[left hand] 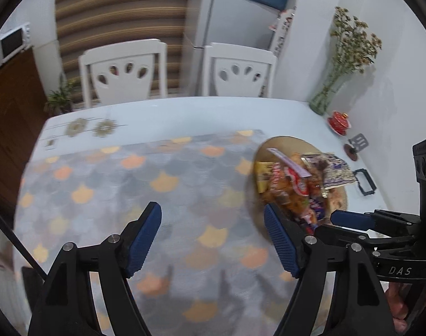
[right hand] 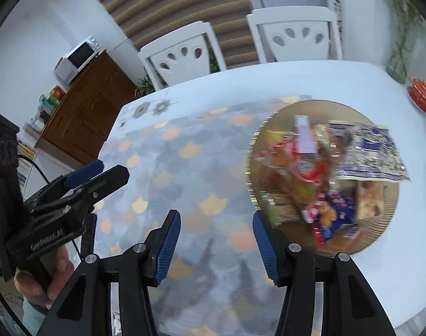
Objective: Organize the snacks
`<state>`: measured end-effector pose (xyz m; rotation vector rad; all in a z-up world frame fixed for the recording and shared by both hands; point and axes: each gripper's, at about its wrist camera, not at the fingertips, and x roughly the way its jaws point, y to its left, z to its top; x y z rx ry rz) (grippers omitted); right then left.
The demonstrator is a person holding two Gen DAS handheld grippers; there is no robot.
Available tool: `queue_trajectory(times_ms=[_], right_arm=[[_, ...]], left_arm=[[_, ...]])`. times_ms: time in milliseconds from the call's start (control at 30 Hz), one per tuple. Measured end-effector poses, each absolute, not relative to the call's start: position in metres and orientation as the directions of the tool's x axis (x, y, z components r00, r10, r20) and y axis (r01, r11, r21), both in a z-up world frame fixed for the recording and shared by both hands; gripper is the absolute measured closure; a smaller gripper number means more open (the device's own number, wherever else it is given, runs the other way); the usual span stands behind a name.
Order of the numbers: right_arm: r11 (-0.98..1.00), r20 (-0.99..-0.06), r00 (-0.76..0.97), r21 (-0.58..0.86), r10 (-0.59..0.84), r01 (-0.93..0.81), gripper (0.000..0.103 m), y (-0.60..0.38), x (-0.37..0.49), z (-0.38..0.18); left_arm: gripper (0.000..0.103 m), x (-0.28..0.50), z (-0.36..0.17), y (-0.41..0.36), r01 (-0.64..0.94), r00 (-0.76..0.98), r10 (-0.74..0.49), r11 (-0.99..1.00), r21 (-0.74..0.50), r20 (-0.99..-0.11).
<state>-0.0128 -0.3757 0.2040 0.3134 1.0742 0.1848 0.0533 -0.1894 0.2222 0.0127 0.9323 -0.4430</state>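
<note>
Woven, tan-coloured round tray [right hand: 380, 224] sits on the right side of the table [left hand: 185, 112], partly on the scale-patterned cloth [left hand: 129, 182]. Snack packets [right hand: 319, 179] lie heaped on it: a red and orange bag, a purple-clipped one, a blue wrapper, and a flat white-and-blue printed pack [right hand: 372, 151] overhanging the far rim. No snack is seen on the cloth or elsewhere on the table.

Progress, as judged: either collection into the tray is done, or sorting has not begun; the pile looks loose and unordered, so arranging appears outstanding.

Left gripper [left hand: 213, 238] hangs over the cloth, jaws spread wide, nothing between them. Right gripper [right hand: 217, 243] hovers near the tray's near edge, likewise spread and empty.

Writing: "DAS" reads on the right tool's body in the left view; lettering on the left tool in the right view is partly legible, not firmly. Packet labels are motion-blurred, unreadable. Vase of dried flowers [left hand: 338, 64] and red lidded cup [left hand: 338, 121] stand beyond.
</note>
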Motion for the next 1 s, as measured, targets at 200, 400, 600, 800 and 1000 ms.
queue_trajectory(times_ms=[200, 400, 600, 800, 1000], right_arm=[[0.947, -0.851, 0.437, 0.322, 0.291, -0.003, 0.051, -0.327, -0.006, 0.198], [0.965, -0.897, 0.375, 0.26, 0.232, 0.025, 0.051, -0.285, -0.003, 0.177], [0.979, -0.948, 0.277, 0.187, 0.16, 0.077, 0.051, -0.25, -0.001, 0.143], [0.981, -0.956, 0.26, 0.168, 0.14, 0.092, 0.051, -0.226, -0.007, 0.131], [0.988, -0.953, 0.287, 0.13, 0.099, 0.089, 0.051, -0.206, -0.014, 0.13]], left_arm=[[0.027, 0.051, 0.219, -0.151, 0.329, 0.522, -0.31, 0.933, -0.148, -0.794], [0.027, 0.043, 0.208, -0.113, 0.27, 0.547, -0.217, 0.96, -0.075, -0.808], [0.027, 0.032, 0.189, -0.081, 0.204, 0.565, -0.137, 0.979, -0.023, -0.814], [0.027, 0.028, 0.16, -0.065, 0.193, 0.478, -0.099, 0.981, -0.006, -0.873], [0.027, 0.02, 0.152, -0.058, 0.22, 0.466, -0.111, 0.975, -0.006, -0.878]])
